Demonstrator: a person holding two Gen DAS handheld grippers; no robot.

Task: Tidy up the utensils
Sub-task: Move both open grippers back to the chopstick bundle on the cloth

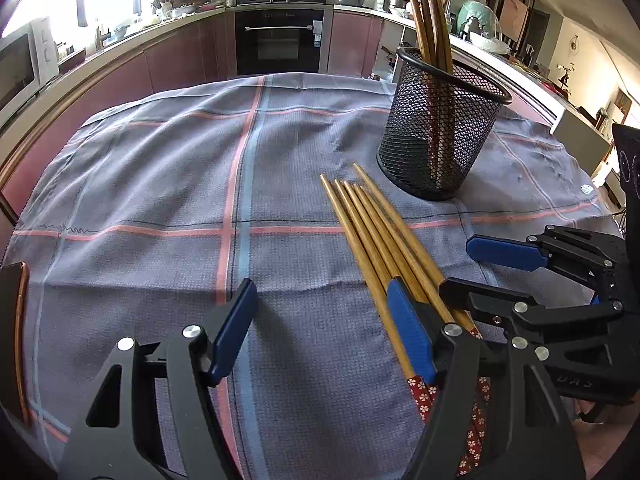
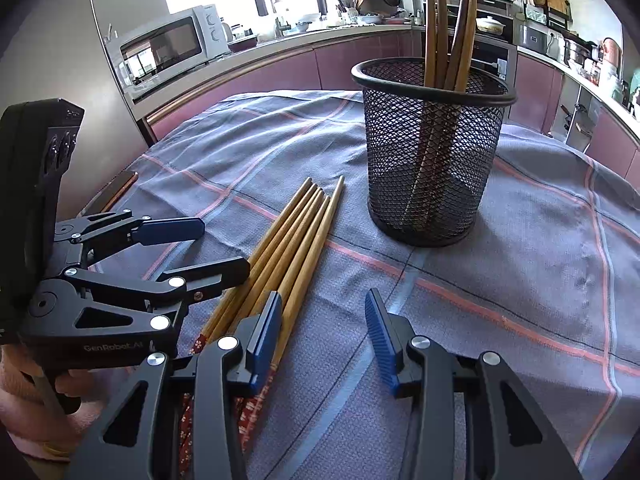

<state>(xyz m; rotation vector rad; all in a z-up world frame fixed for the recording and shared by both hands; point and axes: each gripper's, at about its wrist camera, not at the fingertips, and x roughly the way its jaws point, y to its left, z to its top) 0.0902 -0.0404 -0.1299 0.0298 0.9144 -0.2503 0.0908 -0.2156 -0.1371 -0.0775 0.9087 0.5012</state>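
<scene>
Several light wooden chopsticks (image 1: 376,236) with red flowered ends lie together on the checked cloth, tips toward a black mesh holder (image 1: 440,132). They also show in the right wrist view (image 2: 292,240), left of the holder (image 2: 432,152). The holder stands upright with several dark wooden chopsticks (image 2: 444,32) in it. My left gripper (image 1: 320,328) is open and empty, its right finger over the chopsticks' handles. My right gripper (image 2: 324,332) is open and empty, its left finger over the same bundle. Each gripper shows in the other's view, the right (image 1: 476,272) and the left (image 2: 216,248).
A grey cloth with pink and blue lines (image 1: 240,184) covers the table. A phone (image 1: 16,336) lies at the table's left edge. Kitchen counters, an oven (image 1: 280,40) and a microwave (image 2: 168,48) stand beyond the table.
</scene>
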